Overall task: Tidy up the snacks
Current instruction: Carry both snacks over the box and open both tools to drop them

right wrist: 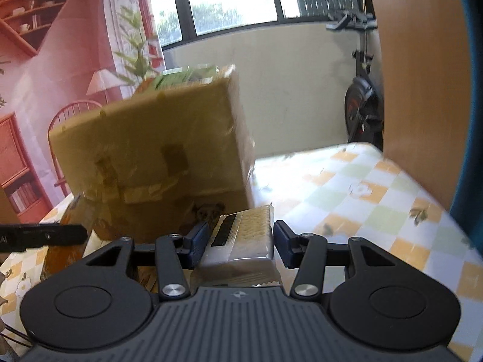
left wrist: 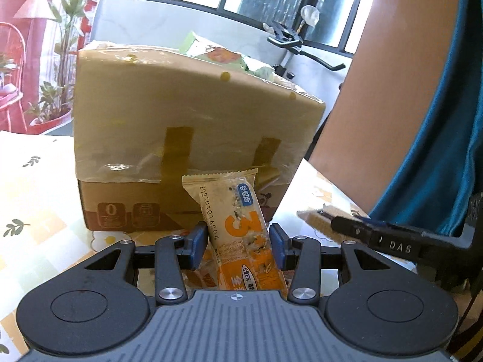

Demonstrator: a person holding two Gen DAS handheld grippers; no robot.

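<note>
Carrying, left: the left gripper (left wrist: 238, 242) clamps an orange cereal bar (left wrist: 241, 229) upright between its blue pads, just in front of the cardboard box (left wrist: 187, 120).
Box: taped, plastic-wrapped, standing on the checked tablecloth (left wrist: 39, 211); green packets (left wrist: 223, 57) show at its top.
Carrying, right: the right gripper (right wrist: 241, 241) holds a clear cracker pack (right wrist: 244, 235); the pads appear to press its sides.
Advice: each snack likely needs lifting clear of the rim before release, grips kept firm, crackers level.

A cardboard box (left wrist: 187, 114) is seen wrapped in glossy tape, beside a shiny plastic-wrapped snack bar (left wrist: 241, 229) on a smooth tablecloth (left wrist: 36, 181).
</note>
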